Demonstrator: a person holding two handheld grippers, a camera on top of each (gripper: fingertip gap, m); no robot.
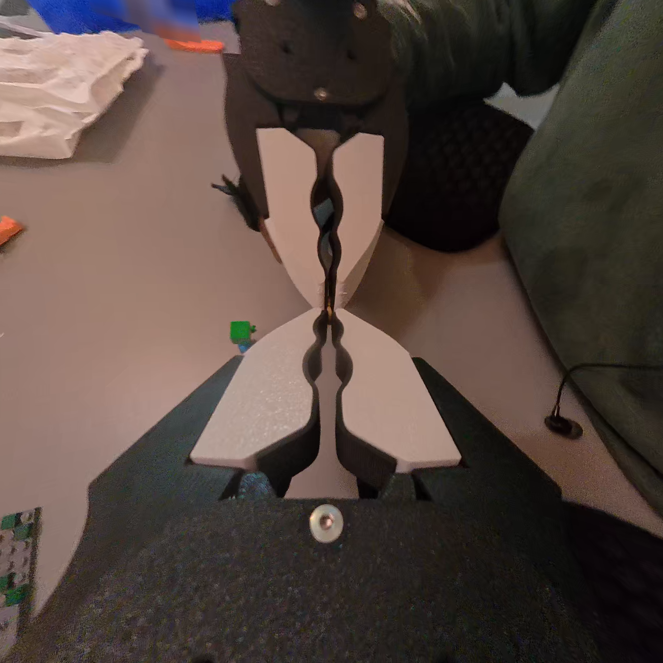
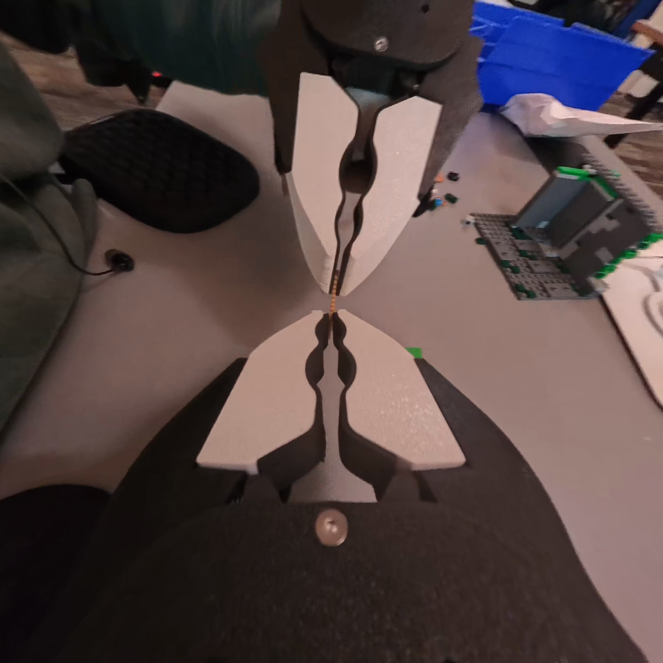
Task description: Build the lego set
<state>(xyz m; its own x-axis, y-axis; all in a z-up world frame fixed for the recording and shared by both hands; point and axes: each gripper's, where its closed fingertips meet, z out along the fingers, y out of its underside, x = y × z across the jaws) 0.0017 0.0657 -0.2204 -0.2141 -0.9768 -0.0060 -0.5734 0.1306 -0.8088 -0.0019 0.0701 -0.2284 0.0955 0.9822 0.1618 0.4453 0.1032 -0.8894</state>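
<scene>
Between your tips, L gripper & R gripper meet nose-to-nose, both clamped on one thin orange strip; lego build sits off R's right.

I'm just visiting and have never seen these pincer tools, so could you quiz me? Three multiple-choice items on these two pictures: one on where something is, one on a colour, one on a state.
1. In the right wrist view, where does the half-built lego model stand?
A. on the table at the right
B. on the chair seat
C. between the grippers

2. What colour is the bin behind the table?
A. red
B. blue
C. yellow

3. How do the left gripper and right gripper meet?
A. both wide open
B. one lies flat on the table
C. tip to tip, both nearly shut on one thin orange strip

Answers: 1 A, the grey and green model sits right of the fingers. 2 B, its walls are plainly blue. 3 C, the strip runs from one pair of tips into the other.
</scene>
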